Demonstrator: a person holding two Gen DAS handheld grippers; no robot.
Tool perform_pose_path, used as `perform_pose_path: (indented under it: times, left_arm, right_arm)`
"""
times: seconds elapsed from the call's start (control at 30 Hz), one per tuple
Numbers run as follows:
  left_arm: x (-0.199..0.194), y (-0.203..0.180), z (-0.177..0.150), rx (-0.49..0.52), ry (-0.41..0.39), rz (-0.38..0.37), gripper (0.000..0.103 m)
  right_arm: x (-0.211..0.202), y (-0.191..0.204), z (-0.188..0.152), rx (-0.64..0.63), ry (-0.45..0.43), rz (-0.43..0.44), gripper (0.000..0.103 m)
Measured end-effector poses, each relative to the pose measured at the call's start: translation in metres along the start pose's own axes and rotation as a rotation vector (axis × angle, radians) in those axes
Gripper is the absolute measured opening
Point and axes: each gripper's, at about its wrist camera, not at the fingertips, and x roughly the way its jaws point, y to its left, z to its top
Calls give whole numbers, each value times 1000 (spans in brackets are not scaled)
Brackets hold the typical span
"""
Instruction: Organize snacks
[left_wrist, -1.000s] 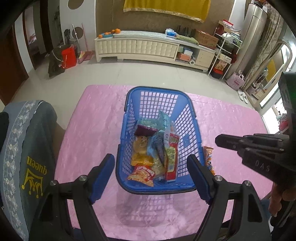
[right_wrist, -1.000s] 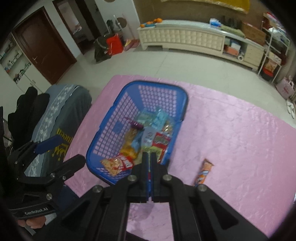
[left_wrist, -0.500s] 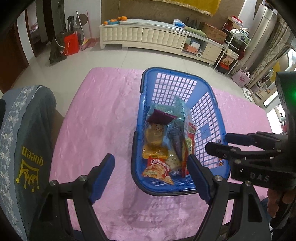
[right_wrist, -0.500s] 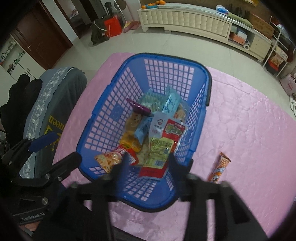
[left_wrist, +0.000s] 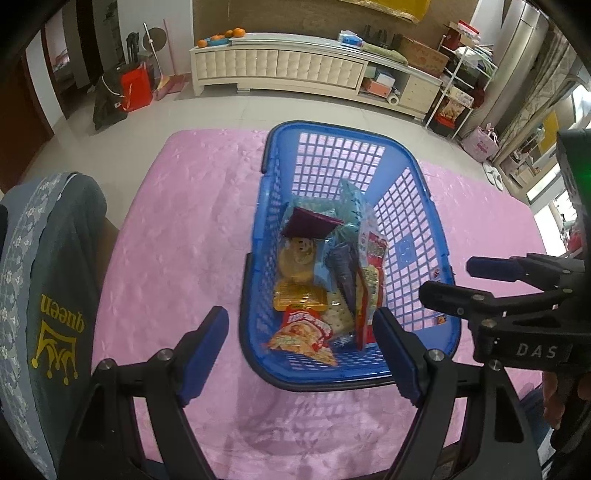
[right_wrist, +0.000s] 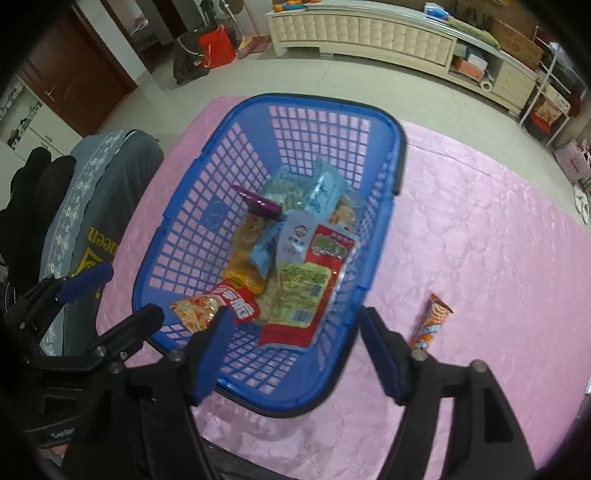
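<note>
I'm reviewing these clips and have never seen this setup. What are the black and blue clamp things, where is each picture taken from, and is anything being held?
There is no robot. A person holds a two-finger clamp in each hand, with a wide-angle camera looking along its fingers. One picture comes from the left hand-held gripper, the other from the right hand-held gripper; each also shows in the other's view. Both are open and hold nothing. On the pink tablecloth stands a blue basket with several snack packets in it. One orange snack stick lies on the cloth outside the basket, on its right.
</note>
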Motion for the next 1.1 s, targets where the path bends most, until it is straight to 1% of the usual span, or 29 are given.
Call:
perform_pose_path:
  times: [0.2,0.33,0.47,0.53,0.6,0.73,0.87,0.9,0.93,0.97,1.0,1.03,1.1]
  left_arm:
    - [6,-23,3,30,8,2,79]
    - [17,-41,7,55,22,3,79]
    - [34,-51,12,51,46,7,79]
    - [44,-54,14,55,61,4,79]
    - [52,-56,14,64,69,14,79]
    - [66,-54,15,59,83,28,79]
    - [74,-48,15,59,93,37,79]
    - [75,-48,15,61,93,43,79]
    - [76,-46,14,62,93,48,79]
    - [76,-45,14,63,93,49,79]
    - [75,-44,13,62,92,49,79]
    - [73,-42,12,62,90,48,79]
    - [69,-38,10,59,84,47,79]
  right_arm:
    - [-12,-30,-7,43,-16,-12,80]
    - [-12,-61,-16,113,-18,-9,81]
    - [4,-92,-24,182,22,-35,81]
    - [11,-107,-29,227,6,-73,81]
    - [23,-119,-31,247,12,-80,81]
    - [58,-128,-33,230,98,-131,81]
    - [87,-129,-37,203,138,-135,80]
    - [94,-128,-38,201,148,-137,77]
    - [99,-127,-39,196,157,-146,65]
    - [102,-127,-40,190,164,-159,55]
    - [106,-126,-41,185,170,-178,29]
    - [110,-126,-42,181,184,-191,18]
    - [109,-126,-43,183,174,-191,17]
